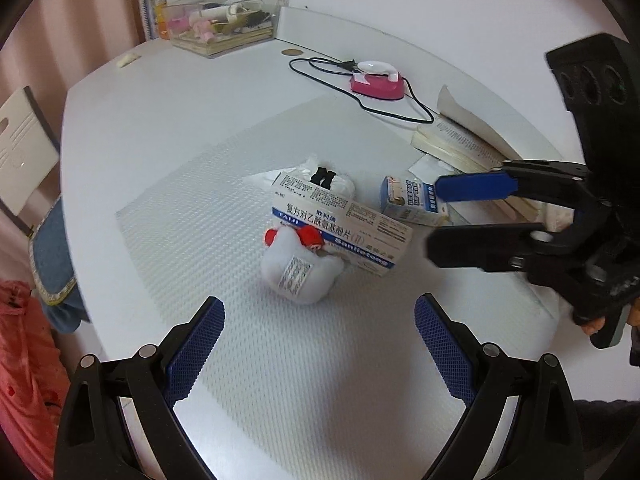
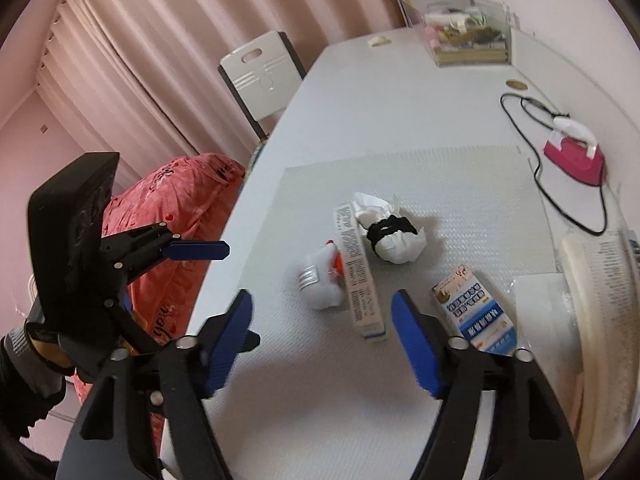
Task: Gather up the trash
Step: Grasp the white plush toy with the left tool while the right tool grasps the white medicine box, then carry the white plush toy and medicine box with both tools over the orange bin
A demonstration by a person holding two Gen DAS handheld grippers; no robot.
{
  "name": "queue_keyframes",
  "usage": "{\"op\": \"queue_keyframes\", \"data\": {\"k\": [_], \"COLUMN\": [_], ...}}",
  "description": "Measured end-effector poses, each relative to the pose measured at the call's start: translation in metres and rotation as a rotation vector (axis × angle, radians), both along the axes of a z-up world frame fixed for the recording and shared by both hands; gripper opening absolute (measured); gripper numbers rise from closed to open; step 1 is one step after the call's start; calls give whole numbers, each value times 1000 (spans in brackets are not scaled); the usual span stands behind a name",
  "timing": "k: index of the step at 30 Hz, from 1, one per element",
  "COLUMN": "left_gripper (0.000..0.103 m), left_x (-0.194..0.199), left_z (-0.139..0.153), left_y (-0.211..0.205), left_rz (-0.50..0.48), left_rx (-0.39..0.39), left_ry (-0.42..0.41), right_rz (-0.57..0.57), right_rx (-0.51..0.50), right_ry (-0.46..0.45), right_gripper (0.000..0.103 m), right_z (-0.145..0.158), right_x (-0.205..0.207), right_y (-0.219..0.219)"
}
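Note:
Trash lies together on a textured mat (image 1: 200, 216). There is a long white and blue medicine box (image 1: 344, 228), and a white wad with red bits (image 1: 300, 272) leans against it. Behind them sits crumpled paper with a black band (image 1: 328, 180). A small blue and white box (image 1: 412, 200) stands to the right. My left gripper (image 1: 320, 312) hangs open just short of the wad, with nothing between its pads. My right gripper (image 2: 322, 304) is open above the mat, between the long box (image 2: 360, 280) and the small box (image 2: 476, 312), touching neither. From the left wrist view it (image 1: 434, 216) enters from the right.
A pink iron (image 1: 376, 84) with a looping black cord rests near the wall. An open book (image 1: 460, 144) lies at the right, and a clear organiser box (image 1: 224, 20) stands at the far corner. A chair (image 2: 260, 72) and red fabric (image 2: 172, 208) are beside the table's left edge.

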State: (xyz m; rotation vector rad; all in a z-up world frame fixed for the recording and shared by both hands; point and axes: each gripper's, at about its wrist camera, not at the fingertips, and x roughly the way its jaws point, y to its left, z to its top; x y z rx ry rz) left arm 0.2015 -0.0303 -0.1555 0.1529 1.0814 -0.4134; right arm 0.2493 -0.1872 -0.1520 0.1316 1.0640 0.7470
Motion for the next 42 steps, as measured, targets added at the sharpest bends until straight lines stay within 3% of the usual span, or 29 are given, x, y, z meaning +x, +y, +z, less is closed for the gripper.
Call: {"op": "queue_keyframes", "data": {"k": [2, 15, 17, 20, 25, 27, 28, 35, 42], "left_gripper": [95, 95, 94, 77, 75, 63, 51, 48, 48], "left_x": [6, 34, 38, 43, 46, 47, 49, 42, 10], "left_z": [-7, -39, -45, -54, -59, -58, -56, -51, -28], "left_y": [0, 1, 0, 0, -1, 2, 5, 13, 20], "left_rz": [-9, -59, -63, -79, -81, -69, -61, -45, -9], "left_rx": [9, -10, 4, 5, 8, 15, 13, -2, -10], "left_ry": [0, -1, -1, 20, 14, 6, 6, 30, 16], "right_rz": [1, 29, 30, 41, 55, 53, 60, 75, 110], "right_rx": [-7, -54, -55, -66, -81, -81, -85, -89, -83], "right_ry": [17, 79, 85, 88, 96, 88, 83, 49, 7], "right_gripper": [60, 48, 40, 32, 23, 22, 22, 18, 18], "right_z": [-10, -53, -56, -61, -67, -66, -66, -54, -34], "right_x": [7, 31, 32, 34, 36, 36, 35, 29, 15], "right_y": [4, 18, 18, 20, 26, 27, 28, 31, 28]}}
